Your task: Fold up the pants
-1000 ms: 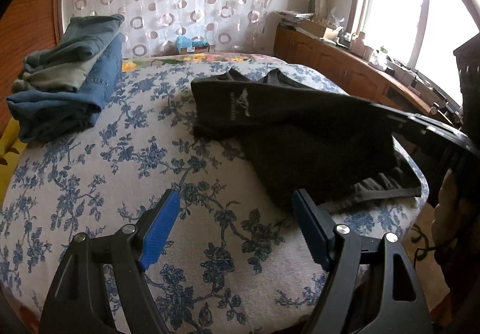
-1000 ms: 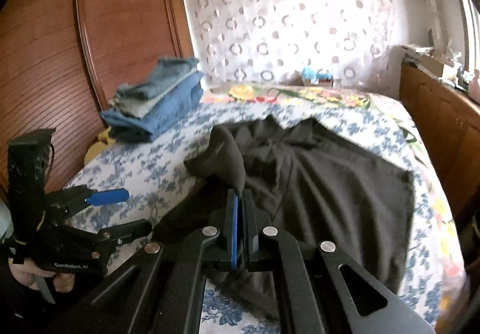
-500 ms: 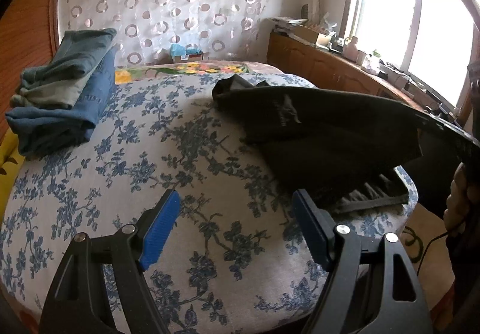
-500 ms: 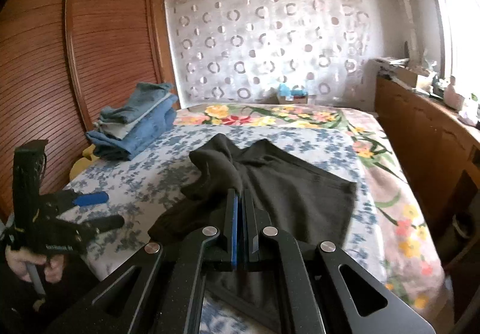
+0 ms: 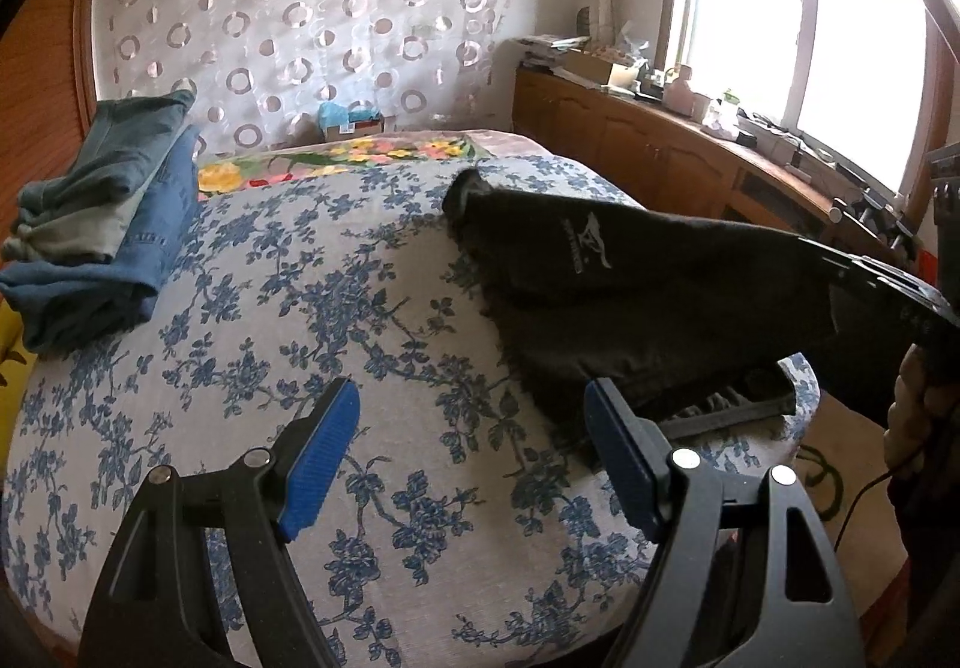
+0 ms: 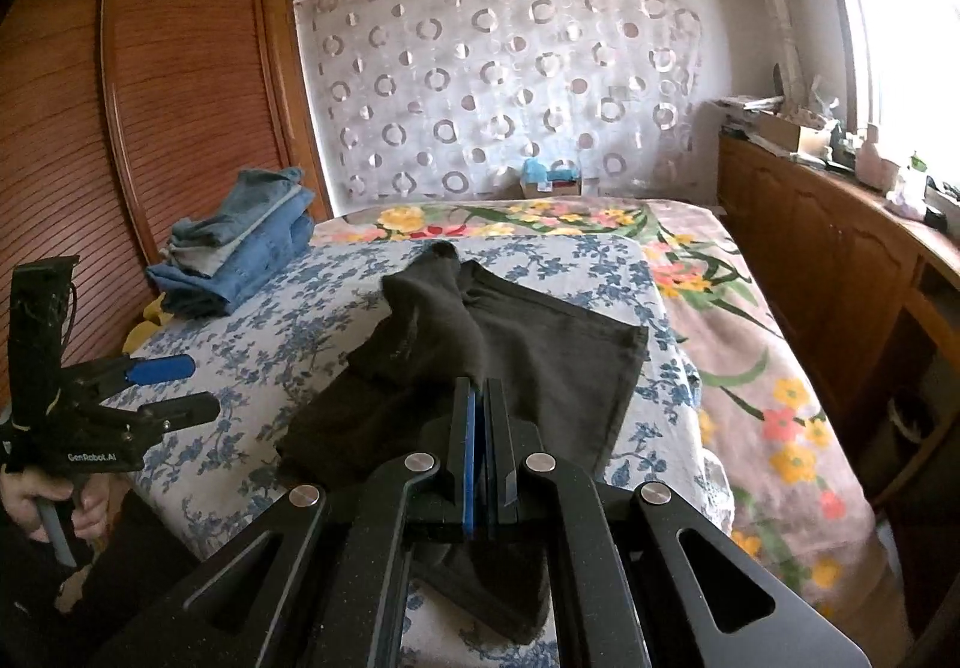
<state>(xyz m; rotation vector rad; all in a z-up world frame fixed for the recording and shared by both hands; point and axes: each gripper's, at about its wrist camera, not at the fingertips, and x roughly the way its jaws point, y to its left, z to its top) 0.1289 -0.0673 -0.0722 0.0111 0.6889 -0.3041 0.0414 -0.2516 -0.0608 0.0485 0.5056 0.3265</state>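
Note:
The black pants [image 6: 510,344] lie partly spread on the blue-flowered bed cover [image 6: 288,344]. My right gripper [image 6: 480,398] is shut on a bunched part of the pants and holds it lifted and stretched above the bed. In the left wrist view the pants [image 5: 630,284] hang taut toward the right gripper [image 5: 888,290], a white logo showing. My left gripper [image 5: 474,446] is open and empty, low over the bed's near edge, left of the pants. It also shows in the right wrist view [image 6: 162,386].
A stack of folded jeans [image 5: 102,236] sits at the bed's far left, by a wooden wardrobe [image 6: 120,128]. A wooden cabinet [image 5: 690,158] with clutter runs under the window on the right. A small box [image 6: 549,182] stands at the bed's head.
My right gripper has pulled the pants back and up, drawing them toward the bed's near right edge. The left gripper has stayed open and risen slightly.

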